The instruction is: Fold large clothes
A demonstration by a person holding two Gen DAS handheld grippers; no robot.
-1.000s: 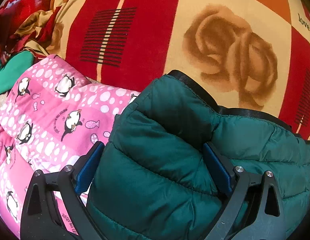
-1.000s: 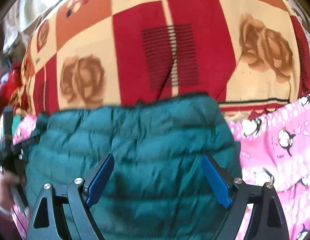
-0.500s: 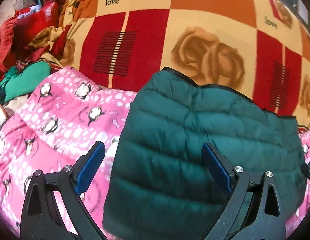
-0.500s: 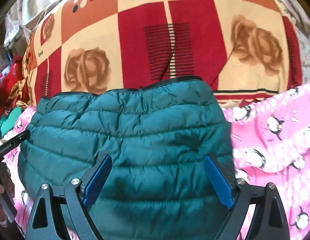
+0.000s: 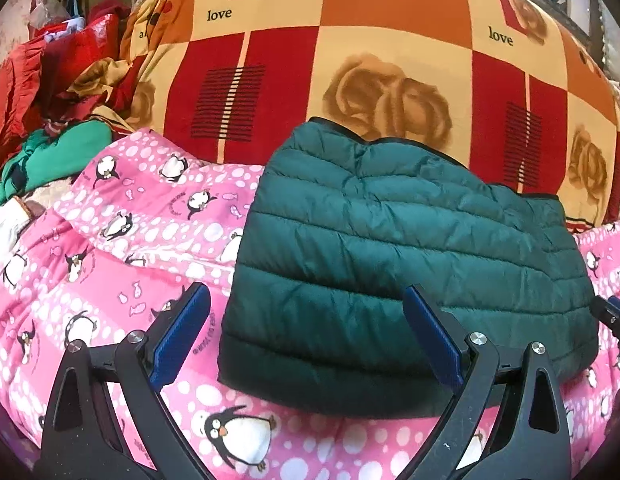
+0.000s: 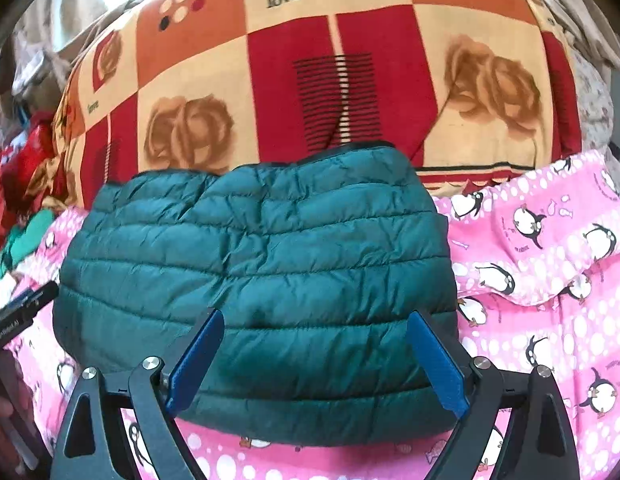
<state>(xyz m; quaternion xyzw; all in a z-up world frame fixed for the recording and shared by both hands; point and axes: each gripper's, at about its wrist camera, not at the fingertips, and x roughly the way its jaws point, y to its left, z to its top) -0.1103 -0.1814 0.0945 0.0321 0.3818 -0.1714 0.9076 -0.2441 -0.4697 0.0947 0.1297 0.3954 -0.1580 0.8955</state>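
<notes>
Left tool point(image 5: 305, 336) and right tool point(image 6: 316, 358) both released, jaws spread, empty. Folded green puffer jacket point(image 6: 261, 272) lies directly ahead on the pink penguin quilt point(image 5: 121, 240), long axis crosswise; right tool sits nearer its centre.

Left gripper point(image 5: 305, 328) fingers spread wide, nothing between the blue pads. Right gripper point(image 6: 316, 354) same, fingers wide apart, empty. Both point forward, level with each other.

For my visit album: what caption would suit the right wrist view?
Open right gripper poised over a folded green puffer jacket lying on a pink penguin blanket.
</notes>
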